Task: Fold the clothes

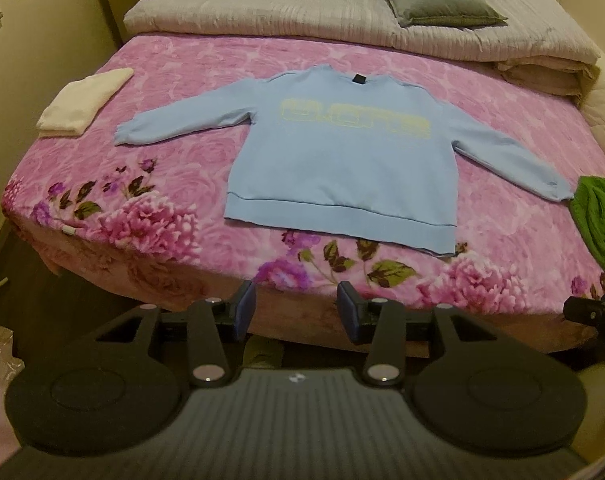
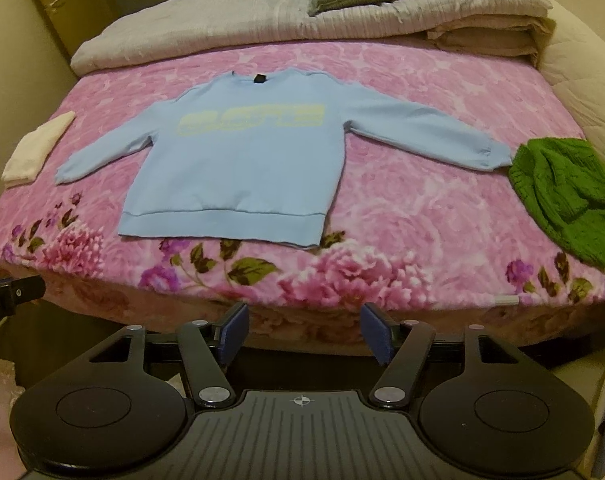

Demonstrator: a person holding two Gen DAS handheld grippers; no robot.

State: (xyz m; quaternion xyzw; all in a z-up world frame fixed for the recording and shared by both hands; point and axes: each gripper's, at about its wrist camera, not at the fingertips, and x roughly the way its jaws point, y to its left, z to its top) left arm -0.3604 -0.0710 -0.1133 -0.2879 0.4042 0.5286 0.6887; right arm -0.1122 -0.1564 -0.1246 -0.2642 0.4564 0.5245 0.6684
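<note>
Light blue sweatshirt (image 1: 342, 168) lies flat, sleeves spread, front up, on the pink floral bed (image 1: 182, 80). Left hand-held gripper (image 1: 296, 312) and right hand-held gripper (image 2: 302, 330) hang off the bed's near edge, well short of the hem, jaws spread, nothing between them. Folded white cloth (image 1: 84, 100) left, green knit garment (image 2: 566, 196) right.
</note>
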